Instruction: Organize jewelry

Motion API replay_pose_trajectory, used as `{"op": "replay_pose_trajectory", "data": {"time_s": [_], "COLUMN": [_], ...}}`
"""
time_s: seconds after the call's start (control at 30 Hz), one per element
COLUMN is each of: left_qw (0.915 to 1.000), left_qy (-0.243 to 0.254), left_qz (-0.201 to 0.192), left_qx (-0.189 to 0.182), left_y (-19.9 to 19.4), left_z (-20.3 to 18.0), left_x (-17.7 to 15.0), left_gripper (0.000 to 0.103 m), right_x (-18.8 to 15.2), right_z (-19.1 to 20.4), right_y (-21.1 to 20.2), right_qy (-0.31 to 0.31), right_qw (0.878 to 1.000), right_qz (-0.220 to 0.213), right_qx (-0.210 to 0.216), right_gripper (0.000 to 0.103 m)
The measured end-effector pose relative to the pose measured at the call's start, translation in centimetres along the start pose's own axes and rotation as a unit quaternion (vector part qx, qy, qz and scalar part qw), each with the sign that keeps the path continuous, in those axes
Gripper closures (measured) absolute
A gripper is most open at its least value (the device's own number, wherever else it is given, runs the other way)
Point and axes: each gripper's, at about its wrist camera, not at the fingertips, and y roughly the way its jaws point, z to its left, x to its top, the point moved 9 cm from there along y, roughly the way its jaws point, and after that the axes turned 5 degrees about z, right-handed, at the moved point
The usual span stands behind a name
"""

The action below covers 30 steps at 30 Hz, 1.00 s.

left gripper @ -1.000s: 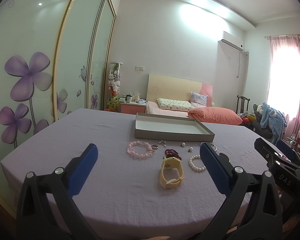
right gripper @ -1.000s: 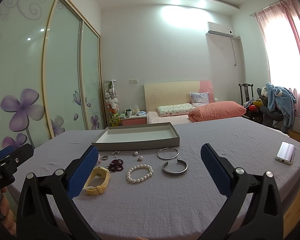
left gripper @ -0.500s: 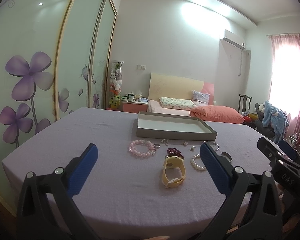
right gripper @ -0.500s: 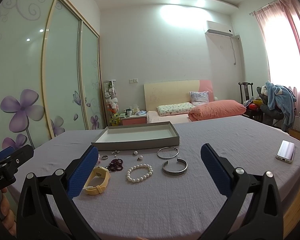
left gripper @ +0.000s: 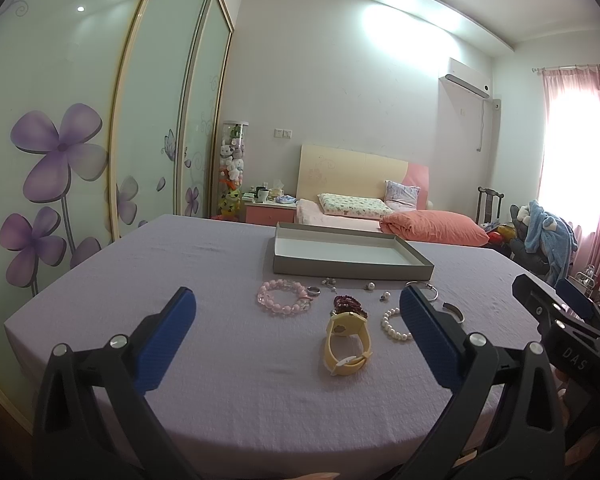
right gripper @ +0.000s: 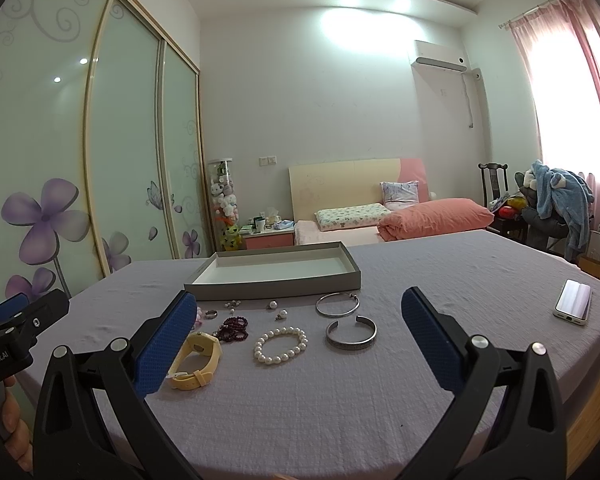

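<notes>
Directly ahead of me lies a table draped in a lilac cloth, with jewelry scattered across its middle. My left gripper hovers above the near edge, its blue-padded fingers spread wide and holding nothing. My right gripper hovers the same way, fingers far apart and empty. In the left view the right gripper shows at the far right edge; in the right view the left one shows at the far left edge.

Toward the back of the table sits a shallow grey tray with a white interior, nothing visible inside it. All the jewelry lies on the cloth in front of the tray. Nearest me is a pale yellow watch, its strap curled into a loop. Just behind it rests a dark red beaded bracelet. To the left of those sits a pink beaded bracelet, with a small silver ring touching or nearly touching its right side. Right of the watch lies a white pearl bracelet. Further right are an open silver cuff and, behind it, a thin silver bangle close to the tray's front wall. A few small pearl earrings are dotted between the tray and the bracelets.

Well apart, near the table's right edge, lies a phone. Beyond the table stands a bed with pink bedding.
</notes>
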Motion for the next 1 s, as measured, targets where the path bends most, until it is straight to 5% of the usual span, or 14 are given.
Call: {"op": "replay_pose_trajectory", "data": {"time_s": [1.0], "left_qw": [1.0000], "left_qy": [-0.001], "left_qz": [0.002], "left_qx": [0.000], "left_y": [0.11], "left_z": [0.09], "left_x": [-0.06], "left_gripper": [0.004], "right_x": [-0.42], "right_z": [0.66], "right_y": [0.67], "right_qy": [0.001], "right_qw": [1.000], "right_qz": [0.003], "right_qx": [0.000], "right_gripper": [0.002]}}
